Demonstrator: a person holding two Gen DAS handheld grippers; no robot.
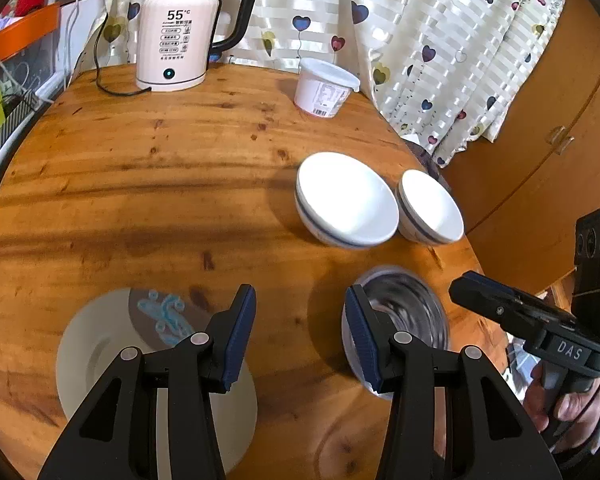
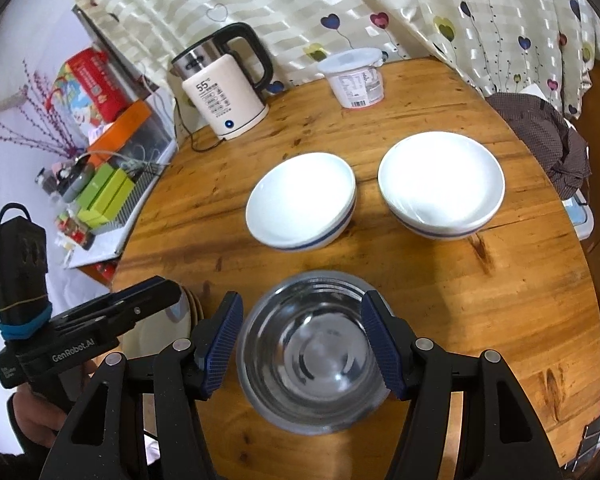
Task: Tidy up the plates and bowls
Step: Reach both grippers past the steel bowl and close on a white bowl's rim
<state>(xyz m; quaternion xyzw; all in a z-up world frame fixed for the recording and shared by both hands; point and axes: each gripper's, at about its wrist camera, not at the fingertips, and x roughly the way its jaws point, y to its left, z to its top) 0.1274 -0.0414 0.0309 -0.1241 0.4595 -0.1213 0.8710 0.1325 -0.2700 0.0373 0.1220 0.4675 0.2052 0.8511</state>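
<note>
The right gripper [image 2: 302, 340], jaws apart, straddled the steel bowl [image 2: 312, 364] at lower centre without pressing it; closing off-centre could skid it into the 2 white bowls [image 2: 300, 200] just above. The left gripper [image 1: 300, 332], also apart and empty, hovered beside the cream plate [image 1: 100, 344]. The kettle [image 2: 224, 88] and tub [image 2: 356, 76] stood well clear.

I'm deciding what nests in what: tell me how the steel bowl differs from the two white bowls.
The steel bowl is shiny grey metal with a reflective inside; the white bowls are matte white ceramic, each with a blue band outside. The steel bowl sits nearest, framed by the right claw, whose fingers look clear of it; the white bowls sit side by side further back. All three are upright, empty and unstacked.
</note>
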